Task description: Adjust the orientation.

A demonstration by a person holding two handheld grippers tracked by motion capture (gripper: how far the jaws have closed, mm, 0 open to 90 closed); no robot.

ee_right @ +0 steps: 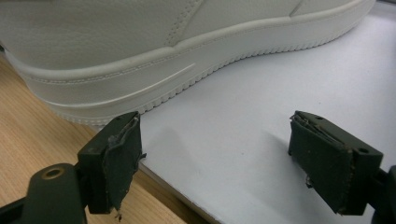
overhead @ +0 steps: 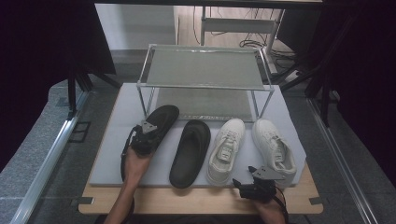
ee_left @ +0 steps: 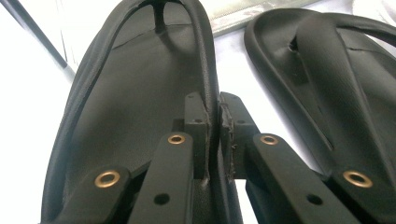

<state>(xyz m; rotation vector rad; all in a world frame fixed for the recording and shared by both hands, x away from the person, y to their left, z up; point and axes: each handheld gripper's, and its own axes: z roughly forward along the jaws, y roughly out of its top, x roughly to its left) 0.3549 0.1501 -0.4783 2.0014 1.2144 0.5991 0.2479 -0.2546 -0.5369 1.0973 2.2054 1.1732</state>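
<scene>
Two black sandals (overhead: 190,151) — left tongs (ee_left: 212,135) pinch one (overhead: 163,119).

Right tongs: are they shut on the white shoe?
No. The right tongs stand wide open over the grey mat, short of the white shoe.

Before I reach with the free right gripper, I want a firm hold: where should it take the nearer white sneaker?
Probably the heel collar of the white sneaker. Its heel faces the table's near edge, where the right gripper sits with jaws open. Come from that heel end, one jaw inside the opening, one outside: the rim is thin, while the sole looks too wide and low.
</scene>
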